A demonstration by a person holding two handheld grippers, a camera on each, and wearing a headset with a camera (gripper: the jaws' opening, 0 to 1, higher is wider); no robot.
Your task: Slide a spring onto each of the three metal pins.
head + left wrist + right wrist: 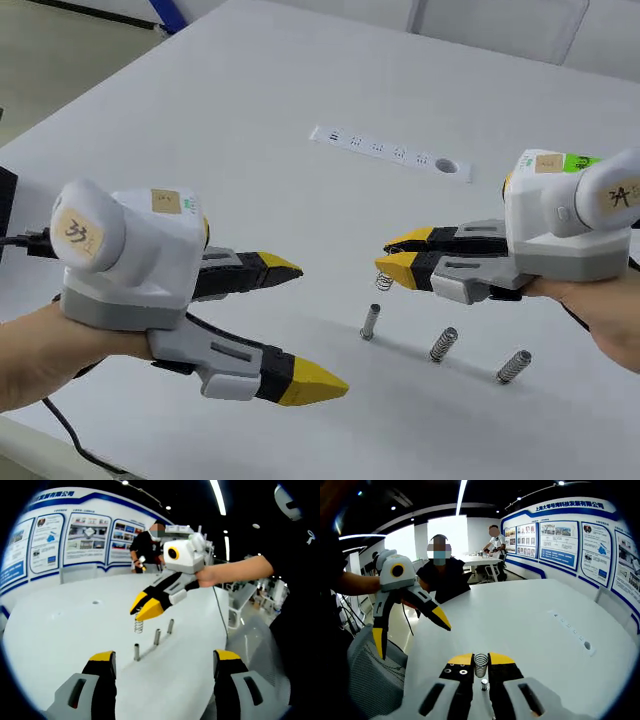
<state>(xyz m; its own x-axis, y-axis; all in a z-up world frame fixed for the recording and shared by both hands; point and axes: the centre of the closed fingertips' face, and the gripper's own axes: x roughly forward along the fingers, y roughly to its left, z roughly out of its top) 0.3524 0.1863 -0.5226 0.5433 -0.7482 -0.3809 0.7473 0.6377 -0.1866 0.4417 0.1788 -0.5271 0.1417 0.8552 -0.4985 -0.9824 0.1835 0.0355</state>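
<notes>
The spring [383, 282] hangs upright from the tips of the right gripper [392, 258], whose jaws are clamped on its upper end. It is in the air just above the bare pin [370, 322] and does not touch it. In the right gripper view the pin's top sits right under the coil, so the two look nearly lined up.

The middle pin [443, 344] and the end pin [514, 366] stand in the same row near the table's [250, 120] near edge. Both look ribbed like coils, so I judge that two springs are on, though they are too small to be sure. That leaves one spring to lower over the bare pin.

The left gripper [322, 326] is spread wide and empty, well apart from the row. A power strip [390, 152] lies toward the far edge.
</notes>
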